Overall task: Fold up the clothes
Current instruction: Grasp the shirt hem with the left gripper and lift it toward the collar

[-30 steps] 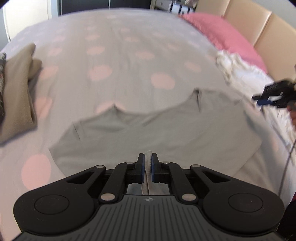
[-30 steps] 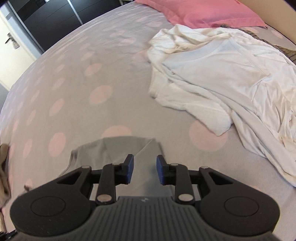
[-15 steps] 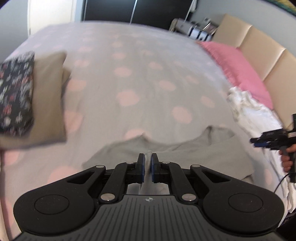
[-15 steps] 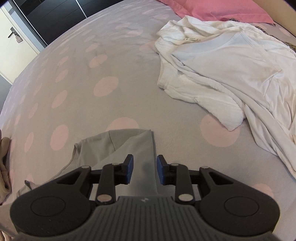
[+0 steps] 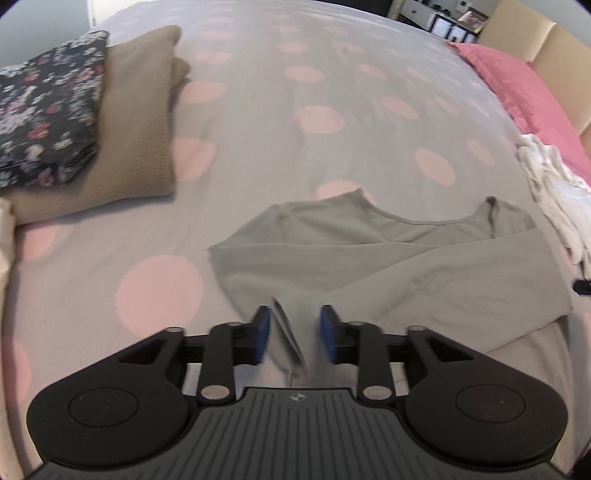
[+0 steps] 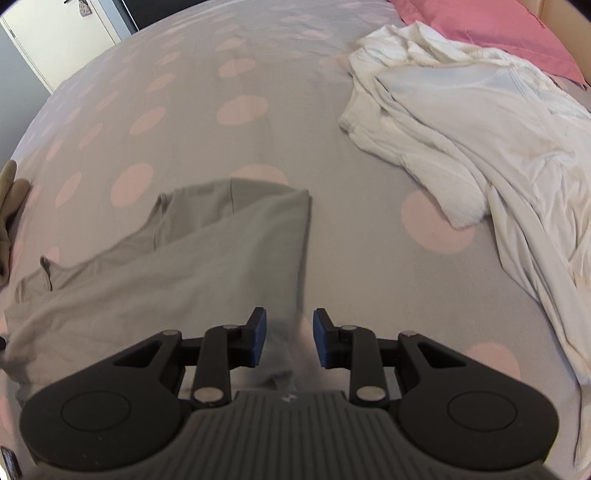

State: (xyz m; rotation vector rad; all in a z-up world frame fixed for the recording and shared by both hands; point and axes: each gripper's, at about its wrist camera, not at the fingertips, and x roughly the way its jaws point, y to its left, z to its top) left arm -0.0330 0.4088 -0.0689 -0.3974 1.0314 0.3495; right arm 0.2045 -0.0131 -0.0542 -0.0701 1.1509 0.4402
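left wrist view: the grey top [image 5: 388, 266] lies spread on the grey bedspread [image 5: 258, 122] with pink dots, its scooped neckline on the far side and one side folded over across its body. taking the grey top as the landmark: the left gripper [image 5: 294, 330] sits at its near edge, blue-padded fingers [image 5: 261, 328] apart, and a raised fold of the top's hem stands loose in the gap between them, touching neither pad as far as can be seen. far to the left of the top is a folded tan garment [image 5: 136, 122] with a dark floral garment [image 5: 44, 110] resting on it. to the right of the top lies a heap of white clothes [image 5: 554, 199], and beyond that a pink pillow [image 5: 524, 88] against a beige headboard [image 5: 546, 40].

right wrist view: the same grey top [image 6: 177, 258] spreads away to the left, its folded-over side forming a straight edge that runs toward the camera. the right gripper [image 6: 289, 338] is at the top's near right corner, fingers [image 6: 322, 338] apart, with the edge of the cloth lying in the gap between them, not pinched. right of the top, well apart, the white clothes [image 6: 480, 140] sprawl over the bedspread [image 6: 184, 103], with the pink pillow [image 6: 491, 26] behind them. at the far left edge, beyond the top, a bit of the tan garment [image 6: 11, 192] shows.
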